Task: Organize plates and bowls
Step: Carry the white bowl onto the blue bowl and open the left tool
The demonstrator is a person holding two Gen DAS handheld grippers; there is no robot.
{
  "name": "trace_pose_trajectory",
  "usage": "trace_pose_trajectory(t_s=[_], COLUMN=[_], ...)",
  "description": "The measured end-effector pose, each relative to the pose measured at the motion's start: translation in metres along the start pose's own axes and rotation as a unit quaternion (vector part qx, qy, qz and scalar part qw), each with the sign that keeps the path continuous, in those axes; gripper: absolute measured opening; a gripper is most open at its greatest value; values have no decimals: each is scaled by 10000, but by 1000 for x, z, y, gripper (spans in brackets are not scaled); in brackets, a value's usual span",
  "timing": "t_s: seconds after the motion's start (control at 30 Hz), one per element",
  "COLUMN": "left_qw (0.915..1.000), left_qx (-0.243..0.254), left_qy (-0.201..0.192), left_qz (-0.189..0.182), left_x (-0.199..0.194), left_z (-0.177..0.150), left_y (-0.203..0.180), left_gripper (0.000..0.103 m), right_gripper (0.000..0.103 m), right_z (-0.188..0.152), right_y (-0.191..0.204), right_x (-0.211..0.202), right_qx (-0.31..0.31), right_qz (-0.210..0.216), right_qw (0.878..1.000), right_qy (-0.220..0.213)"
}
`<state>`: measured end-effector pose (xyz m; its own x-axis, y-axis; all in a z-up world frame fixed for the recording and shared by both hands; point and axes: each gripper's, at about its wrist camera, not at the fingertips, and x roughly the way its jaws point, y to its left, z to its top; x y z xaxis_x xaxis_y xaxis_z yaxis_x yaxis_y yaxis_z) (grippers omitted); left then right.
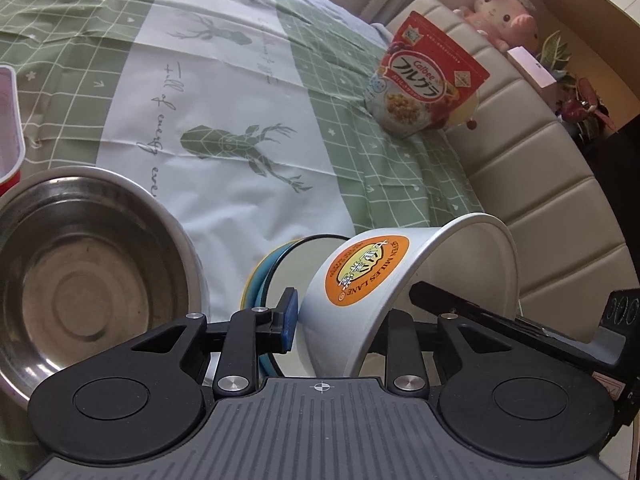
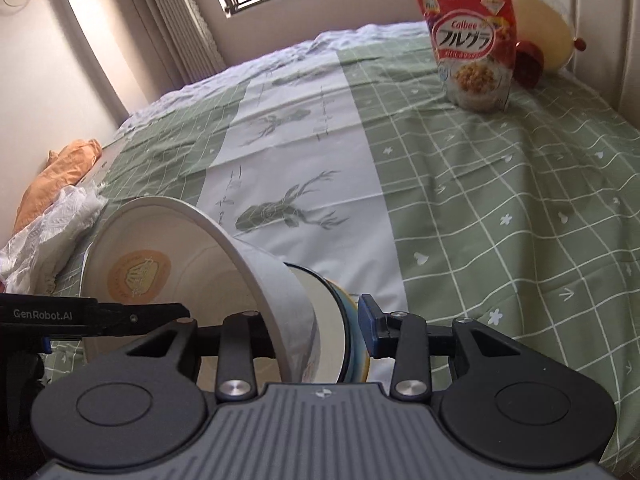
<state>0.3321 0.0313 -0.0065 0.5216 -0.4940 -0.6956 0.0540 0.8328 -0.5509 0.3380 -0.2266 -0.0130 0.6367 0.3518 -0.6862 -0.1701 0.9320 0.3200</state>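
- White paper bowl with an orange round logo sticker is tipped on its side, held up above the green-and-white checked cloth with deer prints.
- A smaller stack sits against its base: white enamel bowl with a dark rim, then blue and yellow rims behind it.
- Left gripper clamps the paper bowl's wall: blue pad outside by the base, the other finger inside the mouth.
- Right gripper is closed on the nested set: blue pad against the outer blue/yellow rim, the other finger is hidden inside the paper bowl.
- In the right wrist view the left gripper's black finger, marked "GenRobot.AI", reaches into the paper bowl's mouth from the left.
- Large stainless steel bowl sits on the cloth to the left of the held bowls, apart from them.
- Red-and-white tub, only partly in frame, is beyond the steel bowl at the left edge.
- Red Calbee cereal bag stands upright at the far side of the cloth, near the cream padded headboard.
- Pink plush toy sits on a shelf behind the headboard.
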Motion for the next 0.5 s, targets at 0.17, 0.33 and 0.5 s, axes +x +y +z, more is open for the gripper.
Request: trace_pose_trajectory(t_s=[0.17, 0.33, 0.5], left_qw=[9999, 9989, 9987], left_qx=[94, 326, 388], left_qy=[51, 270, 222], left_qz=[78, 179, 232], left_x=[-5, 12, 11], left_z=[0, 3, -3], left_y=[-6, -18, -19], left_gripper=[33, 29, 28], right_gripper=[37, 38, 38], right_z=[1, 6, 1], right_y=[-10, -15, -21], right_x=[3, 7, 13], right_qx=[121, 70, 126], right_qz=[55, -280, -315], right_qw=[9999, 9996, 9992], right_qy=[94, 24, 197])
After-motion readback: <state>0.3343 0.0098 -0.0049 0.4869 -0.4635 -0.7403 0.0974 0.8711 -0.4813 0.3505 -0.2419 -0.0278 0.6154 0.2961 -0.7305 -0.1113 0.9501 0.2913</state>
